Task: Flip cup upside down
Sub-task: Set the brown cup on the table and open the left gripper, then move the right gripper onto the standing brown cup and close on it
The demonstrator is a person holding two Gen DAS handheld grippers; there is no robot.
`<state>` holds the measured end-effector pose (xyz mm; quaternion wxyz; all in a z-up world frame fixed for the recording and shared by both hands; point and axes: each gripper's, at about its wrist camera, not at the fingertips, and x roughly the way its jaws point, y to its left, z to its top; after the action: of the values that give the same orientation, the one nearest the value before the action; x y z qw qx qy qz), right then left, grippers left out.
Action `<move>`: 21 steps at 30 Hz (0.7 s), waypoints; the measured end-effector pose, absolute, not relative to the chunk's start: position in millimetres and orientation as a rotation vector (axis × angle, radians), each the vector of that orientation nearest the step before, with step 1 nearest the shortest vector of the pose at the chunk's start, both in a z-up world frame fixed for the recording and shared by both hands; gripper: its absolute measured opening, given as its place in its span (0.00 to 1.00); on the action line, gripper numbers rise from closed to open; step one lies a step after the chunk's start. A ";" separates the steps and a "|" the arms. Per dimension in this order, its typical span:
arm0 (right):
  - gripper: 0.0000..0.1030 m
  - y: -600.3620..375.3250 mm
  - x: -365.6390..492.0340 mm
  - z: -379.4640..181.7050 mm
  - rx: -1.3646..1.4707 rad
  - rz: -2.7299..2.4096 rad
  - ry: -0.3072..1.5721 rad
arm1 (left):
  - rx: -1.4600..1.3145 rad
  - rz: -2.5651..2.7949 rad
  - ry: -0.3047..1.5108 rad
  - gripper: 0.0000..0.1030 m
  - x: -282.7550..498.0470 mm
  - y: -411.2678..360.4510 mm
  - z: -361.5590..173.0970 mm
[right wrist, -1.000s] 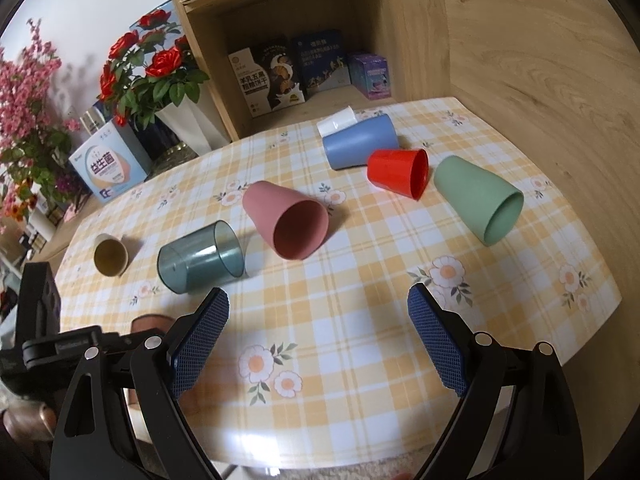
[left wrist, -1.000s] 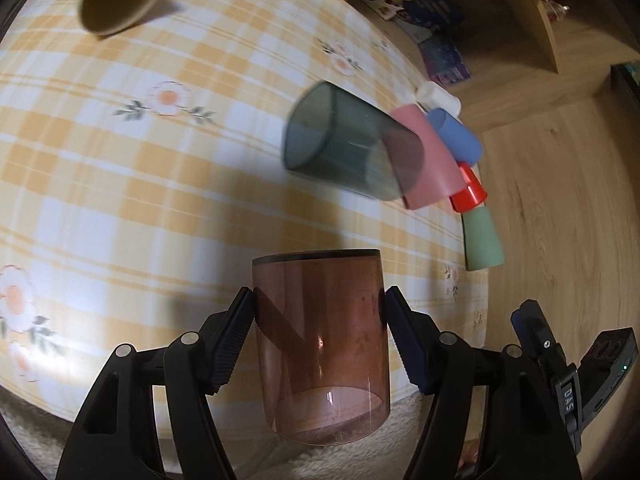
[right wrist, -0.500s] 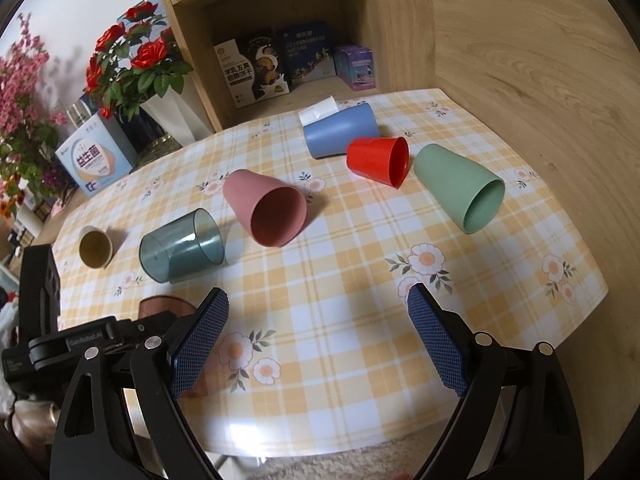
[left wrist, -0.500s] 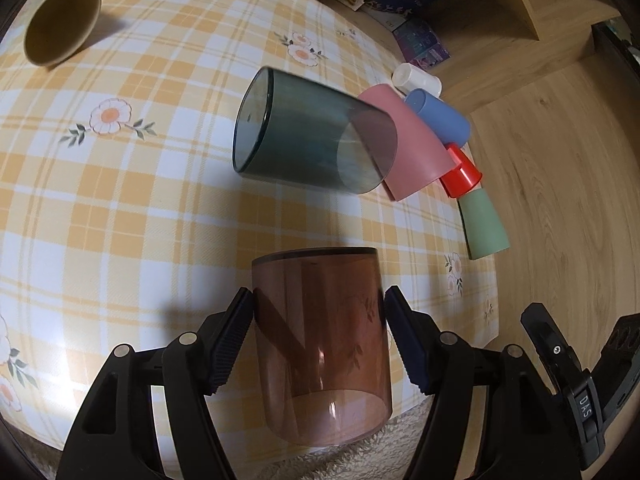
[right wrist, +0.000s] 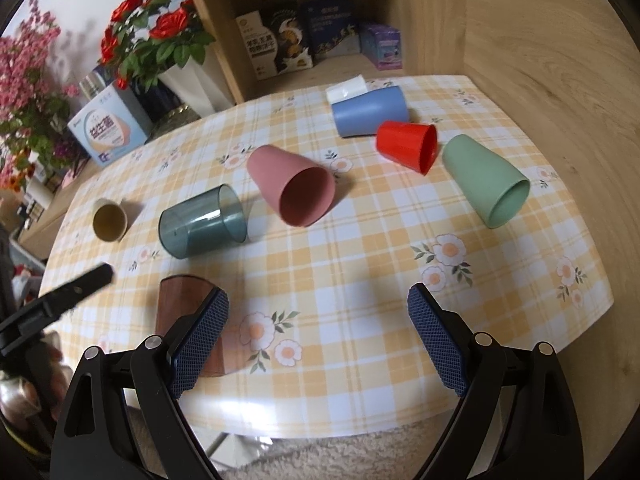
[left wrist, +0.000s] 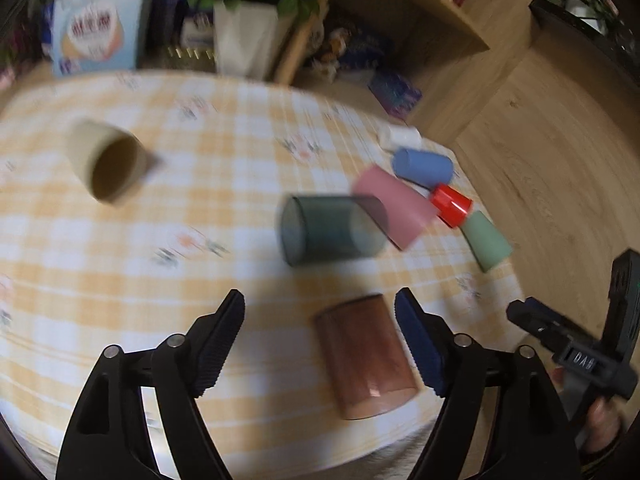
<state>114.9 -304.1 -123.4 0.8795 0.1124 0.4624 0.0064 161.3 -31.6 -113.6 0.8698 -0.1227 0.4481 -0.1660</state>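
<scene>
Evidently the brown translucent cup (left wrist: 366, 356) is already set down: it stands on the checked tablecloth (left wrist: 200, 264) near the front edge, and it looks inverted, though blur leaves me unsure which end is up. The left gripper (left wrist: 320, 336) is wide open with nothing in it; the cup sits between its fingers, close to the right one, and I cannot tell if they touch. The right gripper (right wrist: 318, 340) hangs over the cloth, also spread wide and empty. I judge this as the release step for this cup. Next, the left tool should back away straight without clipping the cup. The grey-blue cup (right wrist: 202, 226), lying on its side just beyond, looks the nearest candidate after that, needing a grasp across its wall and a turn onto its rim
</scene>
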 end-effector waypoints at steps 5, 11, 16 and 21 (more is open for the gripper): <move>0.85 -285.0 129.8 -126.1 0.224 0.095 1.039 | -0.182 -0.260 0.847 0.89 149.4 0.8 -95.5; 0.86 -245.0 150.1 -128.6 0.165 0.190 1.106 | -0.167 -0.140 0.794 0.94 139.0 41.7 -86.1; 0.85 -212.4 166.9 -133.0 0.114 0.252 1.149 | -0.221 -0.060 0.776 0.94 133.5 77.0 -87.9; 0.85 -186.8 186.0 -146.4 0.115 0.297 1.220 | -0.258 0.006 0.773 0.94 128.7 105.6 -92.6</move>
<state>186.0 -186.8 -146.4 0.8078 0.0538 0.5703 0.1390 128.7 105.6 -92.6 0.9182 -0.1253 0.3758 0.0030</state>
